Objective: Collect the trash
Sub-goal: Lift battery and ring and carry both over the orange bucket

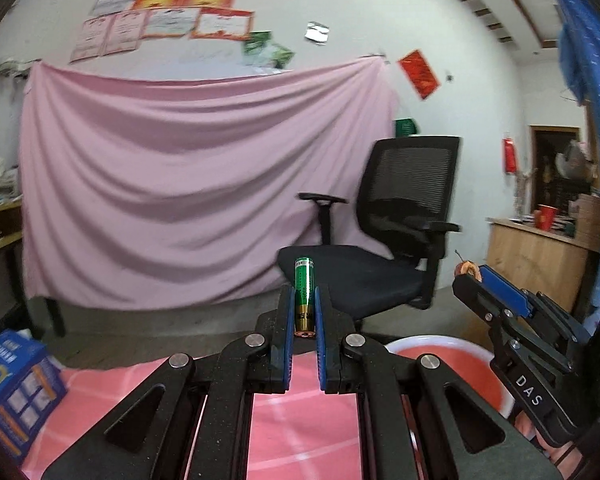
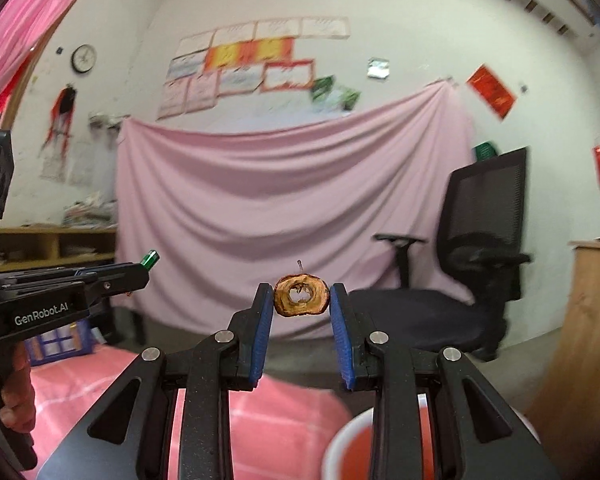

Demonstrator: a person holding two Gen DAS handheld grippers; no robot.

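Pink sheet (image 1: pixel 204 184) hung across the back wall, certificates pinned above it. Black mesh office chair (image 1: pixel 392 232) in front of the sheet, to the right. Table under a pink checked cloth (image 1: pixel 300 420), below both grippers. Red basin with a white rim (image 1: pixel 440 348) on the cloth, below and beside the right gripper. Blue printed box (image 1: pixel 16 384) at the cloth's left edge. Left gripper (image 1: pixel 305 312): fingers nearly closed, clamping a green and gold battery (image 1: pixel 304 292) upright in the air above the cloth. Right gripper (image 2: pixel 301 300): fingers partly closed on a brown dried fruit ring (image 2: pixel 300 295), held aloft near the basin.
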